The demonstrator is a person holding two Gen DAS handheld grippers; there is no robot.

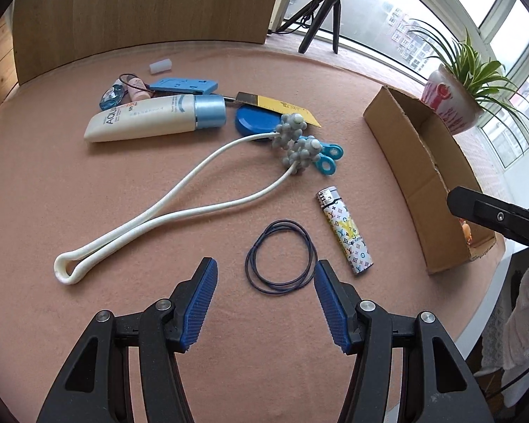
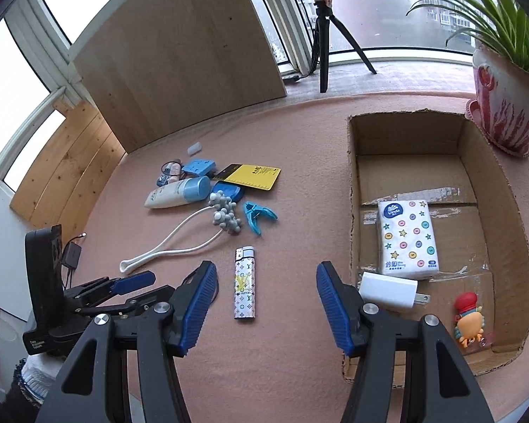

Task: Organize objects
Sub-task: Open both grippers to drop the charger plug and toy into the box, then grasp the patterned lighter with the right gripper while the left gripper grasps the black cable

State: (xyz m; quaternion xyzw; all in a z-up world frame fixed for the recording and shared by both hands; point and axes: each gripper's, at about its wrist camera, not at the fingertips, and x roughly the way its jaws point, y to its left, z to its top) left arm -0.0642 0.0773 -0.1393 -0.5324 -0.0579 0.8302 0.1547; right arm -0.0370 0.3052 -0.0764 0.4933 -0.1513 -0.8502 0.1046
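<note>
My left gripper (image 1: 264,268) hovers open over the pink table, with a dark rubber band (image 1: 282,222) lying flat just beyond its fingertips. Right of the band lies a patterned lighter (image 1: 345,229). In the right wrist view my right gripper (image 2: 266,269) is open above that same lighter (image 2: 245,283), not touching it. The left gripper (image 2: 148,290) shows at the left of that view. Farther back lie a white two-armed massager (image 1: 180,190), a lotion tube (image 1: 148,118), a blue clip (image 1: 326,160), a blue lid (image 1: 254,120) and a yellow card (image 1: 285,105).
A cardboard box (image 2: 351,176) at the right holds a tissue pack (image 2: 407,238), a white charger (image 2: 388,290) and a crab toy (image 2: 467,320). A potted plant (image 2: 504,105) stands behind it. A wooden board (image 2: 180,53) and a tripod (image 2: 322,35) stand at the back.
</note>
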